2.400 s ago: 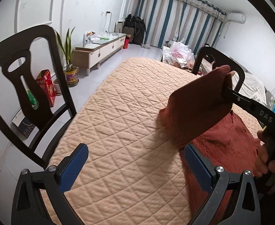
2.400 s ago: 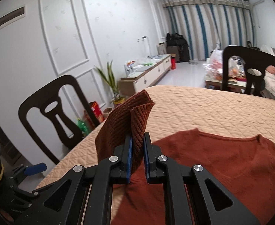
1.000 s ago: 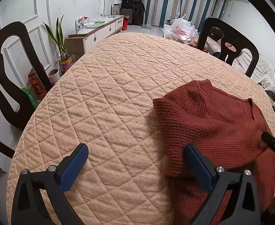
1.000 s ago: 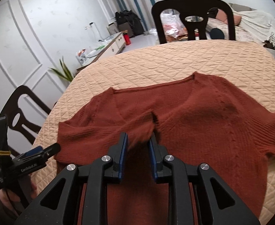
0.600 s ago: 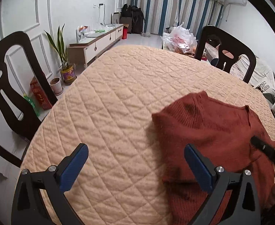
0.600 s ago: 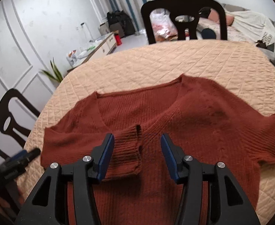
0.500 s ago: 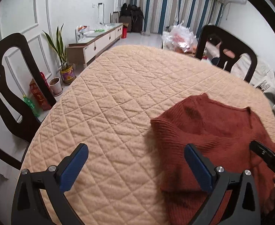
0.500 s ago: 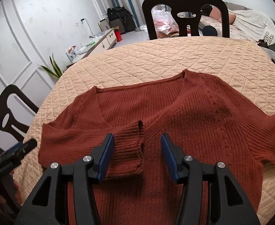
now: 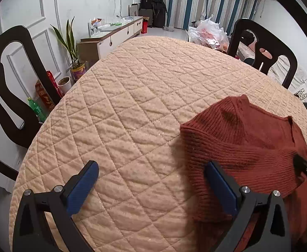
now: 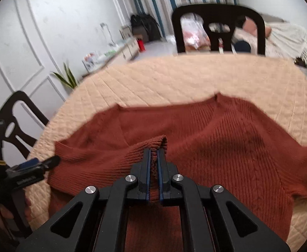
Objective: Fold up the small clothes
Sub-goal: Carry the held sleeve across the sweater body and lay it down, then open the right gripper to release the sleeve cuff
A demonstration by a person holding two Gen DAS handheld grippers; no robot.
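since a sec ago the right gripper (image 10: 152,157) let go, then pinched the cuff again. rust-red knit sweater (image 10: 226,147) lies on the peach quilted table cover (image 9: 132,115), one sleeve folded in. left gripper (image 9: 151,180) wide, empty. other sleeve & body still to fold.

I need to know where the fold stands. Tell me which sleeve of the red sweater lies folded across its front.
The sleeve beside the left gripper is folded over the sweater, its cuff pinched by the right gripper. The other sleeve lies spread outward.
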